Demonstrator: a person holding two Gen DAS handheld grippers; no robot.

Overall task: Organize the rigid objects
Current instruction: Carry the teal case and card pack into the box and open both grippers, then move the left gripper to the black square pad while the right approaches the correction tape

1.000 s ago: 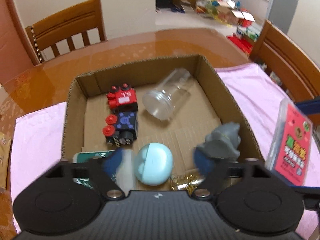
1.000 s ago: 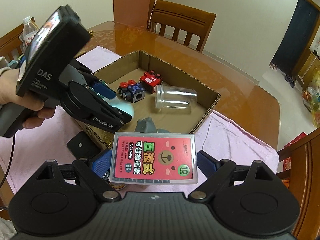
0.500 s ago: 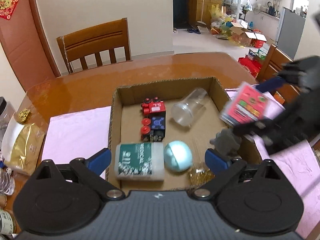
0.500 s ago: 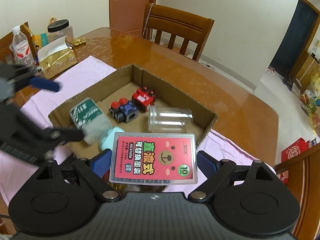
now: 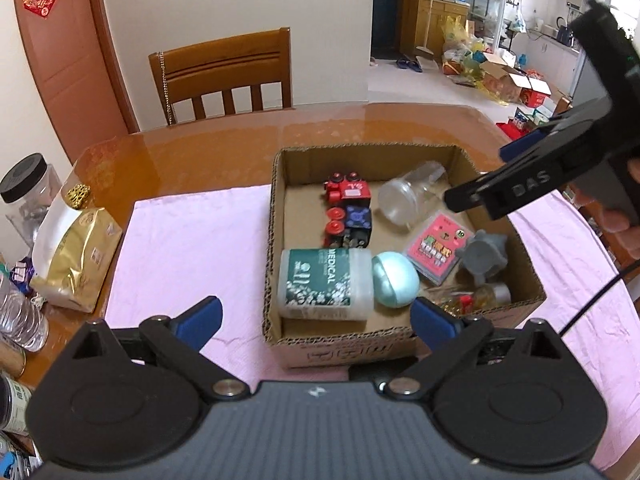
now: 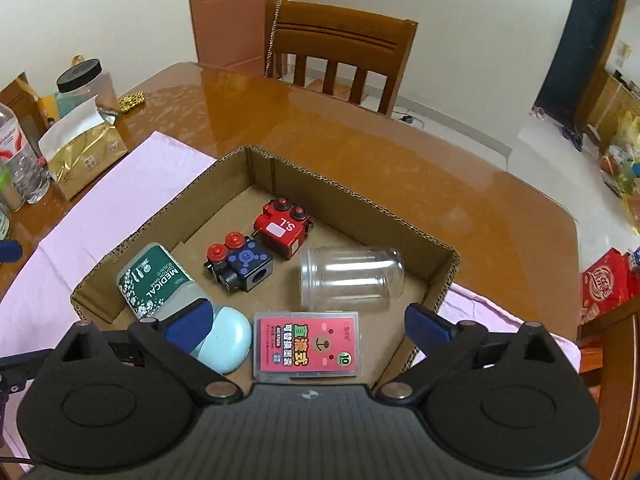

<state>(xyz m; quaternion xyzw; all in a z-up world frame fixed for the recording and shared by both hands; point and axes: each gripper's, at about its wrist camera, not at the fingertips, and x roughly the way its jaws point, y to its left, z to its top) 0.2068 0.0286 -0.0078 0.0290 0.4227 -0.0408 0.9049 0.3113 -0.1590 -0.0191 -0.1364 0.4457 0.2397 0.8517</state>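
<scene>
Pink card case [image 6: 307,345] lies flat in the box [image 6: 448,276], long axis crosswise, directly below right tongs [image 6: 308,322], just sprung wide and empty; left tongs [image 5: 316,316] also released, farther off, w/ nothing between.

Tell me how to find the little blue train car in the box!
Look in the open cardboard box on the pink cloth. Near its middle, two toy train cars sit side by side beside a clear jar lying on its side. Yours, the blue train car, has purple dots and two red knobs; the red train car says S.L.
</scene>
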